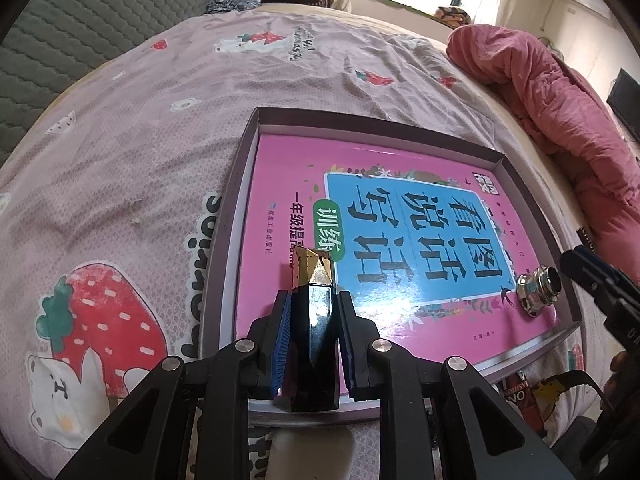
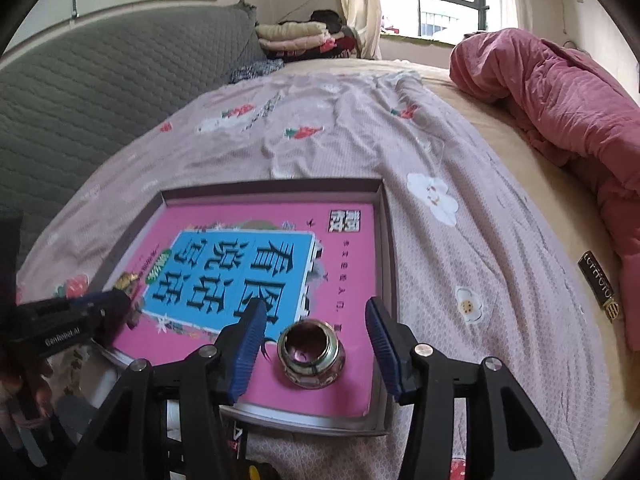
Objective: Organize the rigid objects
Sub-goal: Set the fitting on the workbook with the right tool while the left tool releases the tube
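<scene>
Placing step: left gripper (image 1: 310,320) is clamped on a black-and-gold tube (image 1: 314,312); right gripper (image 2: 316,344) stands apart around a metal cap (image 2: 311,354), lower centre, on the book (image 2: 348,248). Setting the tube down seems next.

Both grippers are the same build: chunky black plastic linkage arms with triangular cutouts and round silver pivot screws behind the fingers. The left gripper (image 1: 312,312) and the right gripper (image 2: 316,344) have ribbed blue pads on the finger insides. White "GenRobot.AI" lettering runs along the left one's side.
</scene>
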`<state>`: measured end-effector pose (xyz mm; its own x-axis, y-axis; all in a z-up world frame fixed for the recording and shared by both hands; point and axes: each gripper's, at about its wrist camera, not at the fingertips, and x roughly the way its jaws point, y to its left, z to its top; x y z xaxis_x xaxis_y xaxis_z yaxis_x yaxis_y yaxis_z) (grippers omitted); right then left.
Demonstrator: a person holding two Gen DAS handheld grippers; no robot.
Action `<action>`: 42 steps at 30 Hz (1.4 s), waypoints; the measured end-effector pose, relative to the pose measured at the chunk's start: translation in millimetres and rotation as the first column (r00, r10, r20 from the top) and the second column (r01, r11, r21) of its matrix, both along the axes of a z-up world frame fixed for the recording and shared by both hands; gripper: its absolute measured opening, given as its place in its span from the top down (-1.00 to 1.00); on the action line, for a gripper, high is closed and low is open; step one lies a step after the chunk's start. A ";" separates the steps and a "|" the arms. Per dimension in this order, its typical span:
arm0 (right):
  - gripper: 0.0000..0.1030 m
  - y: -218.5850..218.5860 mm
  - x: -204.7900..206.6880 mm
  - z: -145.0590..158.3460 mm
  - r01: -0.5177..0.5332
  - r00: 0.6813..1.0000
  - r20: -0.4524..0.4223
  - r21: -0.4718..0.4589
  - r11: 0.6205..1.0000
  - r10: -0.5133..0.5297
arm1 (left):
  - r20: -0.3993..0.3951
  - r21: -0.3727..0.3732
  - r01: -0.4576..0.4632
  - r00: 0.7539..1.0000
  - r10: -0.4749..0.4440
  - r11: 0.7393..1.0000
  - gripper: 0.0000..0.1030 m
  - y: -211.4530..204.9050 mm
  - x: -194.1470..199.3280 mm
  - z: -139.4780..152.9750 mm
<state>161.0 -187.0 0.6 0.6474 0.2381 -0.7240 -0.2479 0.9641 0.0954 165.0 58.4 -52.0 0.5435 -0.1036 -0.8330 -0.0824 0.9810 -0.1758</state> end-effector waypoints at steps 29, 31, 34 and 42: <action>-0.04 -3.9 -5.4 18.4 0.019 0.997 0.069 0.060 0.998 -0.023 | 0.063 -0.010 -0.018 0.998 0.019 1.000 0.21 -1.3 -5.3 26.4; -0.04 -2.5 -7.1 20.5 0.023 0.997 0.079 0.050 0.998 -0.027 | 0.075 -0.009 -0.017 0.997 0.018 1.000 0.20 -2.4 -8.3 32.6; -0.05 -1.7 -10.3 26.5 0.024 0.995 0.094 0.053 0.998 -0.029 | 0.090 -0.001 -0.013 0.996 0.013 1.000 0.10 -5.1 -12.7 41.5; -0.05 6.7 -24.4 44.0 0.003 0.989 0.150 0.061 0.998 -0.012 | 0.124 -0.029 -0.022 0.992 0.025 0.999 -0.14 -3.5 -28.7 62.1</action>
